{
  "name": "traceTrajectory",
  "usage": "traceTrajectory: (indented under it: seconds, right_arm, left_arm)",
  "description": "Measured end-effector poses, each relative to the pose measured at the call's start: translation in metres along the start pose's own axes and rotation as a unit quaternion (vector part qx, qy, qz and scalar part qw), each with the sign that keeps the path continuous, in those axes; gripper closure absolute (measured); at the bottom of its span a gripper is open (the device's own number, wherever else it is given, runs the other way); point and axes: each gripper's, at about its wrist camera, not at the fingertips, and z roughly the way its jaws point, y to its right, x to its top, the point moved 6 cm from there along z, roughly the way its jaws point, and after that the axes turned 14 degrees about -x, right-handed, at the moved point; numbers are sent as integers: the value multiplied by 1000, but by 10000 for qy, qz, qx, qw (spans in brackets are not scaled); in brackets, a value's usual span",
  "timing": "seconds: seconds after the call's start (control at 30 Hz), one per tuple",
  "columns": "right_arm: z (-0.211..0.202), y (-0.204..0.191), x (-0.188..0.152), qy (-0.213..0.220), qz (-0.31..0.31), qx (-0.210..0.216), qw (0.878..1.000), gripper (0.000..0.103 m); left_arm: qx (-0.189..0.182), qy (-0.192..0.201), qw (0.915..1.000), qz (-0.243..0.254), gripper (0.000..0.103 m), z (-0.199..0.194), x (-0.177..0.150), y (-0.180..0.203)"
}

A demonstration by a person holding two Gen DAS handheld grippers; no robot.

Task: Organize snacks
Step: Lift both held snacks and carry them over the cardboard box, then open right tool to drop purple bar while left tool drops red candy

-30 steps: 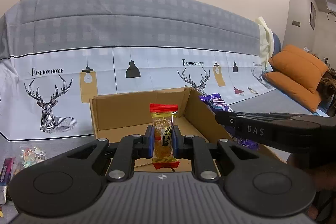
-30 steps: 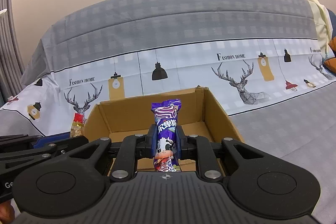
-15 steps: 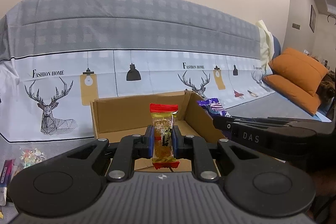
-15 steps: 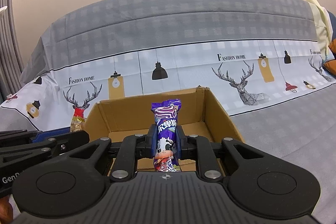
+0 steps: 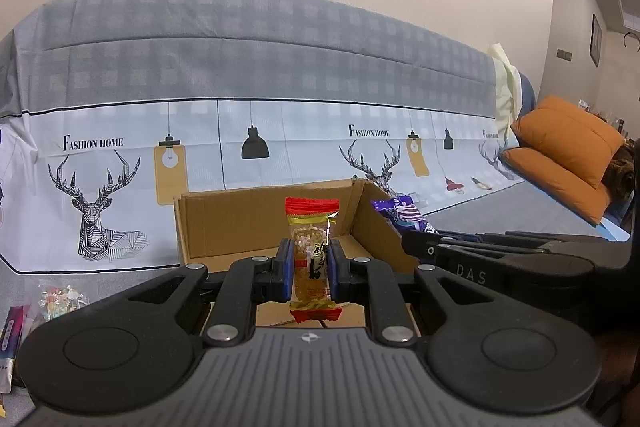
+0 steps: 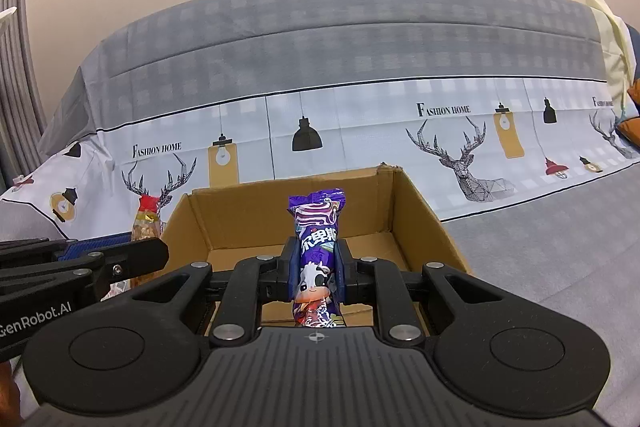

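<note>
My left gripper is shut on a clear yellow snack packet with red ends, held upright in front of an open cardboard box. In the right wrist view my right gripper is shut on a purple snack packet with a cartoon cow, also upright, over the near edge of the same cardboard box. The purple packet and the right gripper's black body show at the right of the left wrist view. At the left of the right wrist view stands the yellow packet. No snack shows on the part of the box floor in view.
The box stands on a sofa under a grey and white cover with deer and lamp prints. Loose snack packets lie at the left on the seat. Two orange cushions are stacked at the far right.
In the left wrist view the box and sofa print have sunk slightly, and the right gripper's body sits a little lower. Both grips are unchanged.
</note>
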Motion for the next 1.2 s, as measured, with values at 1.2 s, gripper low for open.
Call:
traceTrajectory:
  seconds: [1.2]
  right_arm:
    - [-7, -39, -2, -18, 44, 52, 10000, 53]
  left_arm:
    - [341, 516, 9980, 115, 73, -53, 15, -48]
